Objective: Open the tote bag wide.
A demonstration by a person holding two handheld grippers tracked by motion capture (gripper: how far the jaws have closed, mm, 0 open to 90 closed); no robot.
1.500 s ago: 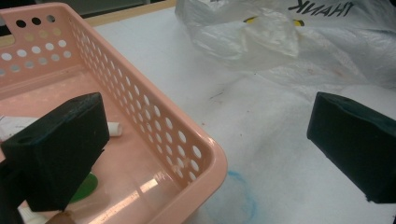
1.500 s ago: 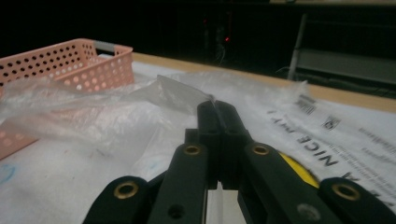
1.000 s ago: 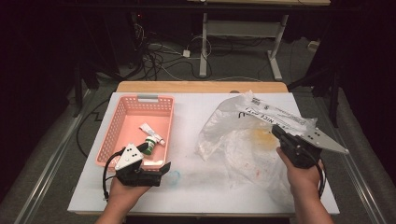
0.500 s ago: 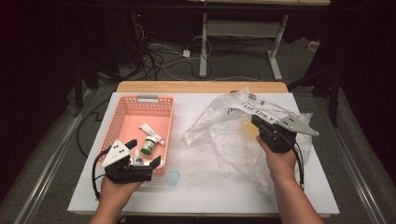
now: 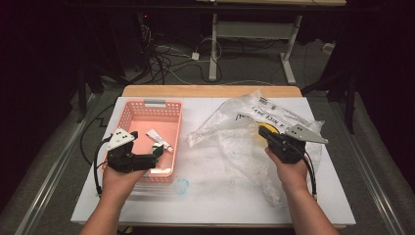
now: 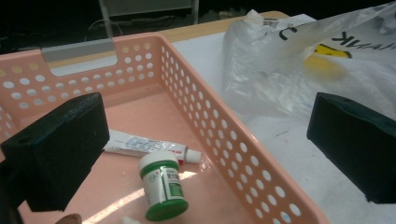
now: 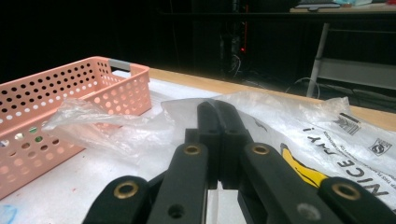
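A pink perforated basket (image 5: 128,115) (image 6: 187,60) (image 7: 93,70) stands on the left of the white table. Inside lie a white tube (image 5: 159,139) (image 6: 140,144) and a small white bottle with a green cap (image 6: 161,186). My left gripper (image 5: 154,159) (image 6: 205,140) hangs open over the basket's near end, with nothing between its jaws. A crumpled clear plastic bag (image 5: 274,115) (image 6: 299,70) (image 7: 327,135) with black print and a yellow mark lies on the right. My right gripper (image 5: 266,134) (image 7: 217,107) is shut on the bag's film and holds its edge off the table.
The white tabletop (image 5: 210,196) has a faint blue smear (image 5: 182,186) near its front. A wooden strip (image 5: 210,90) edges the far side. Behind it are desk legs (image 5: 214,44) and cables on a dark floor.
My left gripper rose from the table's front edge and moved over the basket's near end. The right gripper carried the bag to the left, and the film now stretches toward the basket.
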